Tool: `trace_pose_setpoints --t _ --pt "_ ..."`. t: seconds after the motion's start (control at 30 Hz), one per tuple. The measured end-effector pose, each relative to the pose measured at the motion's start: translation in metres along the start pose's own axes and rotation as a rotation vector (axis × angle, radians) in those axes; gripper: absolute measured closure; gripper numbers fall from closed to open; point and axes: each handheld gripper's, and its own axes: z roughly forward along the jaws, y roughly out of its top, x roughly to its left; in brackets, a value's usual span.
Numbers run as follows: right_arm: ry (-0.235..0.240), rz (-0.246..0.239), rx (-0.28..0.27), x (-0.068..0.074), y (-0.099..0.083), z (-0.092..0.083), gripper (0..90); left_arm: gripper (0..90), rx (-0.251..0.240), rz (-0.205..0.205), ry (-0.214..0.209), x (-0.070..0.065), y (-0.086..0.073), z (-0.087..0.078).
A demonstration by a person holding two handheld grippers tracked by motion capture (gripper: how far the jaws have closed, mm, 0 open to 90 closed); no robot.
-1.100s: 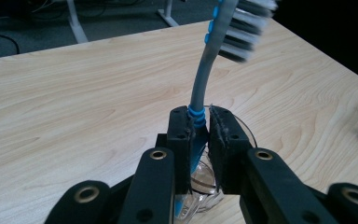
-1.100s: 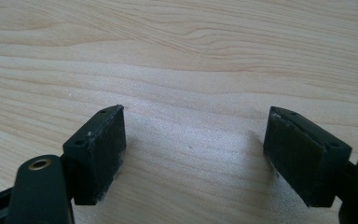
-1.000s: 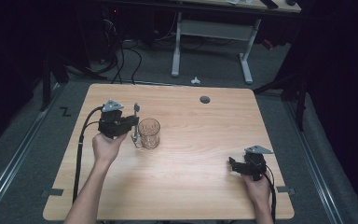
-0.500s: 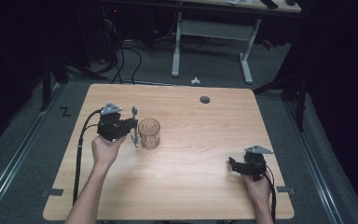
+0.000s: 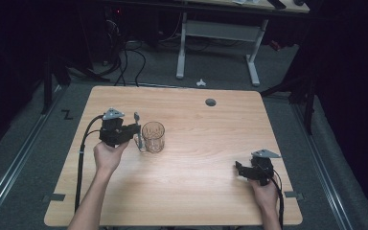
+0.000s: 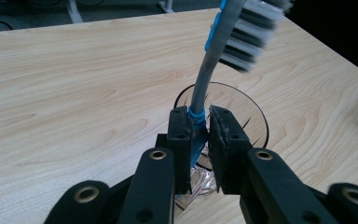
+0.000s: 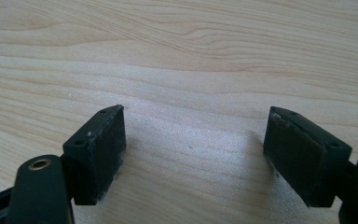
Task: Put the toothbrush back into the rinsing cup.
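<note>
Two hand-held tools work over a light wooden counter (image 5: 196, 143). The left tool (image 6: 199, 133) pinches the grey-and-blue handle of a toothbrush (image 6: 209, 60), its black pads pressed against the blue band on either side. The handle rises steeply from the grip, and the bristled head, blurred at the top of the left gripper view, faces right and slightly downward. Directly behind and below the pinched handle stands a clear glass cup (image 6: 242, 109), upright on the counter, its round rim open toward the camera. In the high view the left tool (image 5: 135, 133) sits just beside the cup (image 5: 153, 136) on the counter's left half, with the toothbrush (image 5: 137, 125) upright between them; whether the brush touches the glass cannot be told. The right tool (image 5: 239, 168) rests low near the counter's front right corner, well apart from the cup. Its own view shows the right tool (image 7: 193, 149) with jaws spread wide over bare wood grain, nothing between them
</note>
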Motion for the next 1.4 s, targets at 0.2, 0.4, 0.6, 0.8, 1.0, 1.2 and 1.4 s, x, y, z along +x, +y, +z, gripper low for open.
trace_pose_setpoints --t 0.2,0.4,0.6,0.8,1.0,1.2,1.4 --pt "0.0 0.0 0.0 0.0 0.0 0.0 21.2 78.9 0.008 -0.006 -0.002 0.001 -0.003 0.002" --pt "0.0 0.0 0.0 0.0 0.0 0.0 21.2 78.9 0.013 -0.001 -0.003 0.0 -0.004 0.003" --pt "0.0 0.0 0.0 0.0 0.0 0.0 21.2 79.0 0.02 -0.003 -0.005 -0.001 -0.006 0.005" --pt "0.0 0.0 0.0 0.0 0.0 0.0 21.2 78.9 0.026 -0.01 -0.005 0.002 -0.01 0.006" --pt "0.0 0.0 0.0 0.0 0.0 0.0 21.2 78.7 0.031 -0.016 -0.008 0.002 -0.011 0.007" --pt "0.0 0.0 0.0 0.0 0.0 0.0 21.2 76.6 0.031 -0.021 -0.008 0.003 -0.012 0.007" --pt "0.0 0.0 0.0 0.0 0.0 0.0 21.2 67.3 0.027 -0.022 0.003 0.004 -0.013 0.005"
